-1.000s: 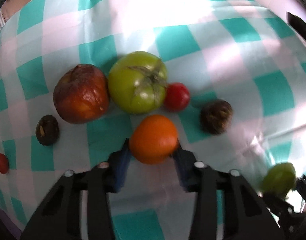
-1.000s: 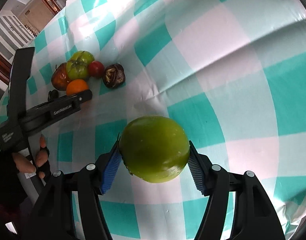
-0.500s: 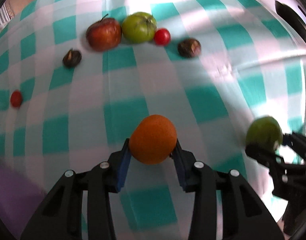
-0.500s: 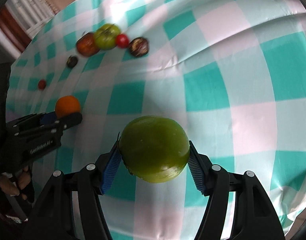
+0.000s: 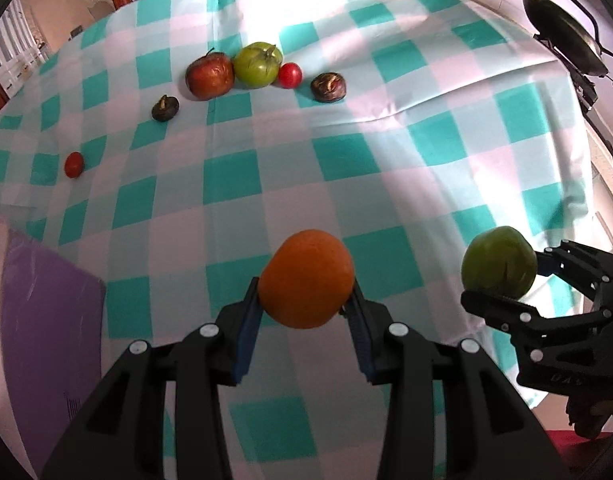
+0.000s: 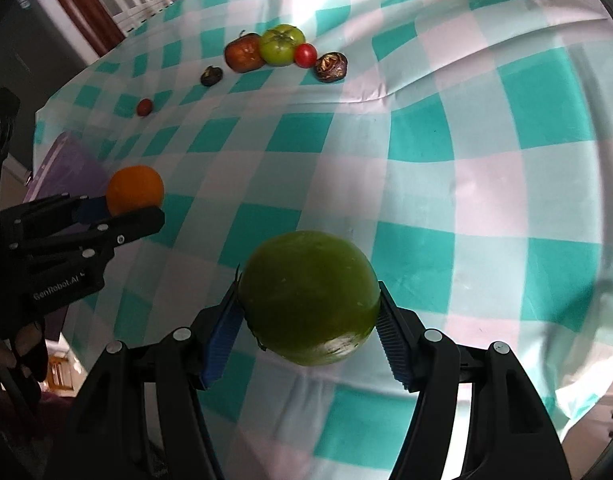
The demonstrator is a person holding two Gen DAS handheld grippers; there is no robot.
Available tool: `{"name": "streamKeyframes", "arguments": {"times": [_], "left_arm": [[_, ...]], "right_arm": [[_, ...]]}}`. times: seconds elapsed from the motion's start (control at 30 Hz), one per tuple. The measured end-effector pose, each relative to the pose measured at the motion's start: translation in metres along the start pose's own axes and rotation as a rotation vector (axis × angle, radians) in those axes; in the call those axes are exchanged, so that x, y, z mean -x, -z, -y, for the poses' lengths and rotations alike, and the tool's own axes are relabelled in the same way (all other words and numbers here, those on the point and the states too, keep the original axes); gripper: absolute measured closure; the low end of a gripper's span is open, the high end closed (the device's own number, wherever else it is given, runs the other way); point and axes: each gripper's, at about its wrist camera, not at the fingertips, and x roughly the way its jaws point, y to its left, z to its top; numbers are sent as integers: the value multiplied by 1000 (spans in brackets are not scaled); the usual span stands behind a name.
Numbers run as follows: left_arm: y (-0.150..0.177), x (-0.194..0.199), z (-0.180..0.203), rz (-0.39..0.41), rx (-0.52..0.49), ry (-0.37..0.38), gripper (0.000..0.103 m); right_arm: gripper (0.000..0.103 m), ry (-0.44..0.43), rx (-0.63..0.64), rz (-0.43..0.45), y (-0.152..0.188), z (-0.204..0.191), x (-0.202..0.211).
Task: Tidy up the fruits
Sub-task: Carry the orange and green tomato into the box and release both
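Observation:
My left gripper (image 5: 305,306) is shut on an orange (image 5: 306,278) and holds it above the near part of the checked tablecloth (image 5: 346,168). My right gripper (image 6: 308,320) is shut on a round green fruit (image 6: 309,297), also held above the cloth. Each gripper shows in the other's view: the orange at the left (image 6: 135,195), the green fruit at the right (image 5: 499,262). At the far side lie a wrinkled red apple (image 5: 209,76), a green tomato (image 5: 258,64), a small red tomato (image 5: 290,75), and a dark fruit (image 5: 328,87).
A small dark fruit (image 5: 165,108) and a small red fruit (image 5: 74,164) lie apart at the far left. A purple board (image 5: 42,320) lies at the near left table edge. A black pan (image 5: 562,36) stands beyond the table at the right.
Both grippers pulled back and up from the fruit cluster with their fruits held. The cluster now lies far off, and the purple board has come into view.

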Motion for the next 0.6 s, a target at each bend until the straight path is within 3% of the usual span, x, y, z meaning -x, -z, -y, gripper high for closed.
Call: {"name": "streamKeyframes", "arguments": {"times": [0.3, 0.6], "left_arm": [[19, 32, 26, 47, -5, -40, 62], [33, 55, 13, 72, 20, -91, 62]], "right_arm": [[40, -30, 33, 59, 12, 3, 30], [40, -83, 65, 97, 6, -15, 37]]}}
